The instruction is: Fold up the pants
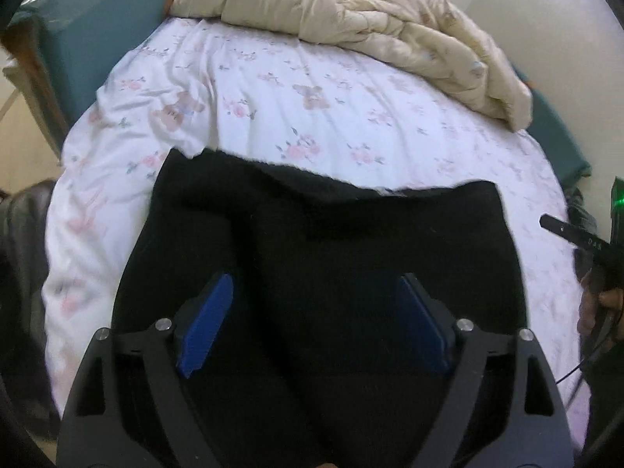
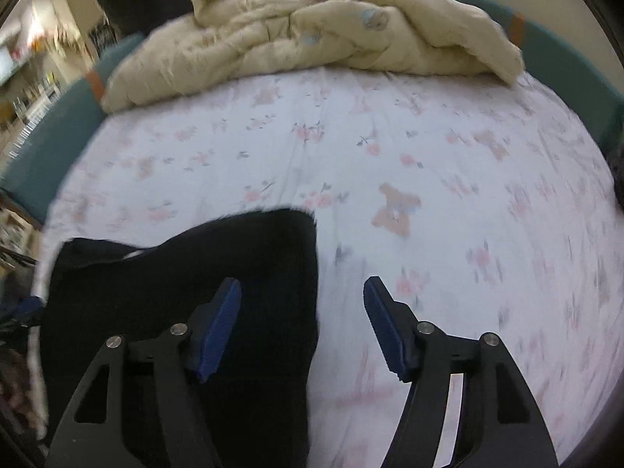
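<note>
Low in the centre of the left wrist view, one pair of black pants [image 1: 319, 257] lies flat on the floral sheet [image 1: 249, 89], and the left gripper [image 1: 318, 323] hangs over it with jaws spread and nothing pinched, which looks like a fold laid down and let go. In the right wrist view the pants fill the lower left, and the right gripper [image 2: 302, 327] is spread too, straddling the cloth's right edge with one blue pad over black and one over sheet, gripping nothing. Count it up: one pair of pants, two grippers, four blue pads, one cream duvet [image 1: 351, 11] heaped along the top, clear of the folding space.
</note>
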`<action>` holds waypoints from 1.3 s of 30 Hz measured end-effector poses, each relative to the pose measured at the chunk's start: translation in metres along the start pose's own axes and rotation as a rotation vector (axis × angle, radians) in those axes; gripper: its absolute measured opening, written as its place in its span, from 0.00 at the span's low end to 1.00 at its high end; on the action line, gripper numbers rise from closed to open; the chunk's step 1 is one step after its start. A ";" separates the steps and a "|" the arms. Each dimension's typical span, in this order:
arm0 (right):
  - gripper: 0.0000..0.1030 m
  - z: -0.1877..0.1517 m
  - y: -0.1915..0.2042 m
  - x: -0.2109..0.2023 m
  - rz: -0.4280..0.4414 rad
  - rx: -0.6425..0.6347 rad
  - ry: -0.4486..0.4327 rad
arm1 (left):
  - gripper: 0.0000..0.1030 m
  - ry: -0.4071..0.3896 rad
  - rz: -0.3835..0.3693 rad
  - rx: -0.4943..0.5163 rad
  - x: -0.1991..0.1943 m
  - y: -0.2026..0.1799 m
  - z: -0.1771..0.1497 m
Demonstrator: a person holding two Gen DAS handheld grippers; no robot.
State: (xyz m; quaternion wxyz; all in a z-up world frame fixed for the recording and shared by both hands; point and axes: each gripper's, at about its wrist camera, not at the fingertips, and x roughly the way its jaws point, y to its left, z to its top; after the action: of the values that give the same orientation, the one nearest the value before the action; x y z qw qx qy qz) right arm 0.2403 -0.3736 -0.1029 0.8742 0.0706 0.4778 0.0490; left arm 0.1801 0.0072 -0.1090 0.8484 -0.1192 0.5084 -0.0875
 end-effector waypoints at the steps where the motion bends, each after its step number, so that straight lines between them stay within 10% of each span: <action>1: 0.66 -0.008 0.000 -0.010 0.008 0.012 -0.004 | 0.81 0.005 0.000 -0.006 -0.009 -0.003 -0.008; 20: 0.65 -0.252 -0.004 -0.115 0.098 0.268 0.246 | 0.78 0.309 -0.203 -0.021 -0.059 -0.067 -0.246; 22: 0.43 -0.268 -0.006 -0.102 0.092 0.269 0.312 | 0.77 0.317 -0.207 0.011 -0.060 -0.079 -0.259; 29: 0.35 -0.281 0.007 -0.076 0.116 0.194 0.392 | 0.77 0.250 -0.150 0.149 -0.045 -0.106 -0.270; 32: 0.06 -0.287 0.019 -0.062 0.147 0.128 0.452 | 0.77 0.249 -0.166 0.139 -0.043 -0.104 -0.266; 39: 0.03 -0.272 -0.020 -0.124 0.124 0.264 0.180 | 0.78 0.272 -0.166 0.155 -0.036 -0.100 -0.270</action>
State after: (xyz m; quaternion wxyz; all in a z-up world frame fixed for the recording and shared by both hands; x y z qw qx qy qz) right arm -0.0555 -0.3919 -0.1488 0.8065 0.2092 0.5511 0.0457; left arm -0.0778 -0.1097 -0.1724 0.7682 -0.0820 0.5988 -0.2113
